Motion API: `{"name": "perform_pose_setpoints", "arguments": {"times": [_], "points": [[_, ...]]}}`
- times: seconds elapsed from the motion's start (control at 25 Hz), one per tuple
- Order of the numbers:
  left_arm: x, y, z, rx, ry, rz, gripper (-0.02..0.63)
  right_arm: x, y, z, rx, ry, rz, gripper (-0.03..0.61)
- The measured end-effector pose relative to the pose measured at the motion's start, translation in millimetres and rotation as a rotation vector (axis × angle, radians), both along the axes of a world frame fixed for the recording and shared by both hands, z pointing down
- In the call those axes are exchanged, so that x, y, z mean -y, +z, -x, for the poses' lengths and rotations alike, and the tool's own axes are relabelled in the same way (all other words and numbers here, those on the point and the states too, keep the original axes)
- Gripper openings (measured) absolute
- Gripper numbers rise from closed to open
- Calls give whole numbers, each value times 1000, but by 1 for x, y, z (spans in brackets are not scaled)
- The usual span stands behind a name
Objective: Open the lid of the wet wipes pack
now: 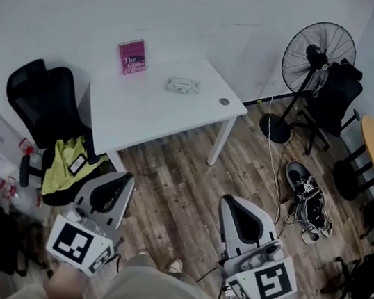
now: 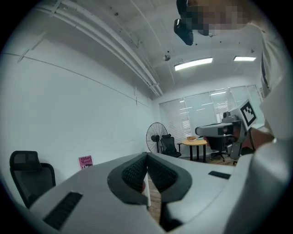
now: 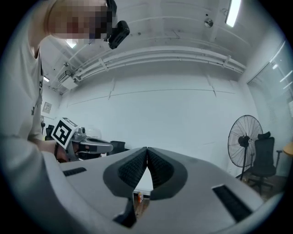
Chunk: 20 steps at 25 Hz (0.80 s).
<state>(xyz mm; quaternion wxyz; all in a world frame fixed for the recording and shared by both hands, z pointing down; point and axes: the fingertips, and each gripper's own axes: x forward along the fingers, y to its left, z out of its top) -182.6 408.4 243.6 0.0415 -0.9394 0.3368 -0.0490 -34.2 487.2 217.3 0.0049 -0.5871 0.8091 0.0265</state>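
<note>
I hold both grippers low in the frame, pointing level, well apart from the table. My left gripper (image 1: 126,179), at lower left, is clenched: its 2 jaws meet at the tips with nothing between them. My right gripper (image 1: 228,202), at lower right of centre, is clenched and empty too. The wet wipes pack (image 1: 182,85) lies flat on the white table (image 1: 143,114) at upper centre, between a pink book (image 1: 132,56) and a small round object (image 1: 224,102). Its lid is too small to read.
</note>
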Motion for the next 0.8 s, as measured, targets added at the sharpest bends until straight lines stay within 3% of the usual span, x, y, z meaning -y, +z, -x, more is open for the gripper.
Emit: {"name": "perform_pose_setpoints", "arguments": {"times": [0.12, 0.16, 0.2, 0.24, 0.52, 0.8], "points": [[-5, 3, -6, 5, -6, 10, 21, -4, -7, -8, 11, -6, -33, 28], [-7, 3, -7, 5, -9, 11, 21, -6, -9, -9, 36, -22, -38, 71], [-8, 2, -8, 3, -12, 9, 21, -7, -9, -11, 55, -30, -39, 164], [-9, 1, -9, 3, -15, 6, 21, -7, -9, -13, 60, -27, -37, 190], [0, 2, -16, 9, -25, 0, 21, -3, -8, -17, 25, -11, -24, 190], [31, 12, -29, 15, -19, 10, 21, 34, 12, -29, -10, 3, 36, 190]]}}
